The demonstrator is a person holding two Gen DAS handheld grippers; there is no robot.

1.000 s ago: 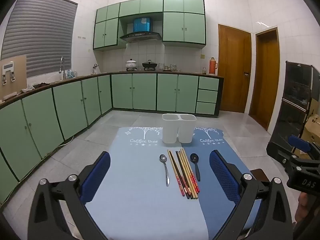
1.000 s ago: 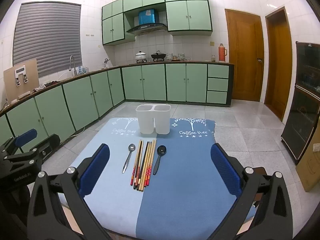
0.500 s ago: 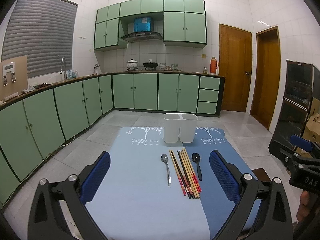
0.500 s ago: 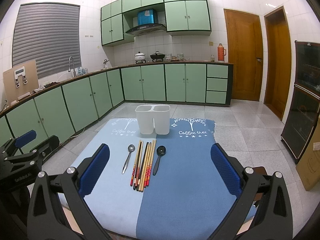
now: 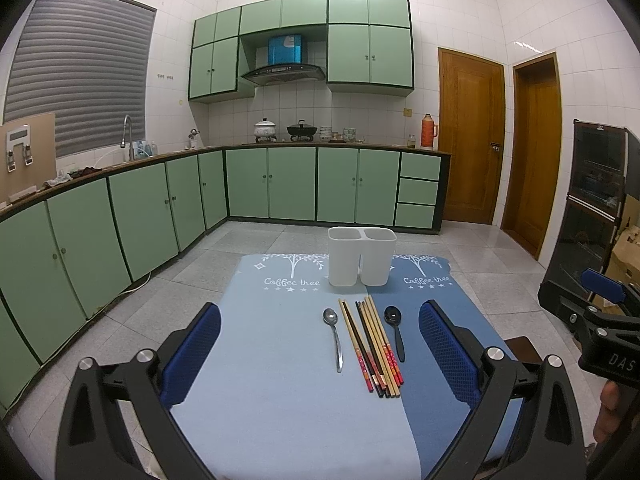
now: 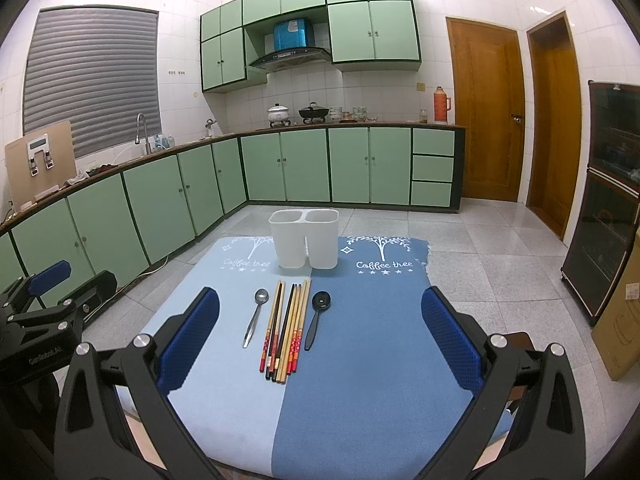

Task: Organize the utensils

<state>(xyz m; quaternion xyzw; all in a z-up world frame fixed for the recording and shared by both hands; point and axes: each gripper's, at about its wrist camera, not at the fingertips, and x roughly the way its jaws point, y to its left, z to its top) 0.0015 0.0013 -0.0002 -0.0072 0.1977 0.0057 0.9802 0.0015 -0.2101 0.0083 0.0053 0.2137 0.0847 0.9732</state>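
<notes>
A home kitchen is showing ahead of the tool: green cabinets point(image 5: 256, 184) are lining the far and left walls under a dark counter, a hood point(image 5: 284, 72) is hanging over two pots point(image 5: 265, 128) on the stove, and a tap point(image 5: 127, 136) is standing by the shuttered window point(image 5: 80, 88). White tiles are covering the walls, and two wooden doors point(image 5: 472, 136) are standing at the right.

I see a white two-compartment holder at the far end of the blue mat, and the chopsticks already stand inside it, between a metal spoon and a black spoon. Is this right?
Not quite. The white two-compartment plastic holder looks empty. The bundle of wooden chopsticks lies flat on the blue mat, between the metal spoon and the black spoon, as the right wrist view shows. The rest is right.
</notes>
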